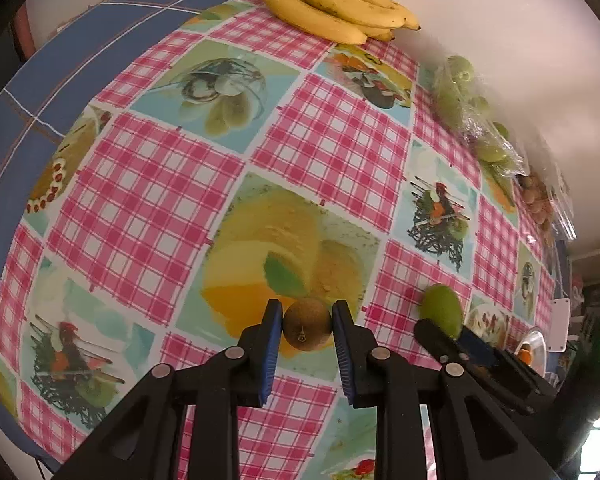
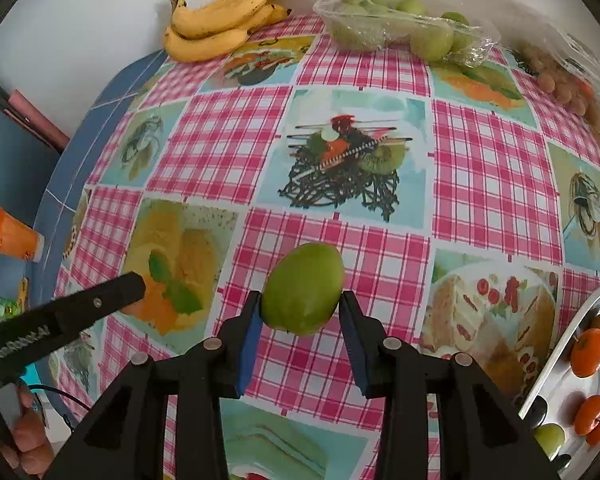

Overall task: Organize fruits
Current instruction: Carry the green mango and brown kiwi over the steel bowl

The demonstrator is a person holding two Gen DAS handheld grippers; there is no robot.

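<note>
Brown, round, rough-skinned kiwi-like fruit (image 1: 307, 329) low in the middle of the left wrist frame, clamped between the blue-padded fingers (image 1: 275, 334) of the left gripper (image 1: 306, 330), both pads touching its sides; green, smooth, egg-shaped mango-like fruit (image 2: 303, 289) low centre of the right wrist frame, pinched between the fingers (image 2: 253, 322) of the right gripper (image 2: 301, 312), left pad pressed on the skin, right pad at the very flank.

Risks, as a judgement: round brown fruit held at its widest girth, so any tilt or jolt likely to roll it out of the pads; green fruit gripped near its lower end with most of its bulk above the pads, so liable to pivot or slide free on lifting; hard squeeze likely to bruise either skin; the two grippers close beside each other, hence a chance of collision on any crossing move.

Pink-checked plastic cloth on the tabletop (image 2: 380, 128) beneath both; silver metal tray (image 2: 556, 354) at lower right of the right wrist frame, already carrying orange tangerines (image 2: 588, 352), probably the destination; yellow banana bunch (image 1: 332, 4) and clear bag of green fruits (image 2: 400, 20) along the far edge, untouched.
</note>
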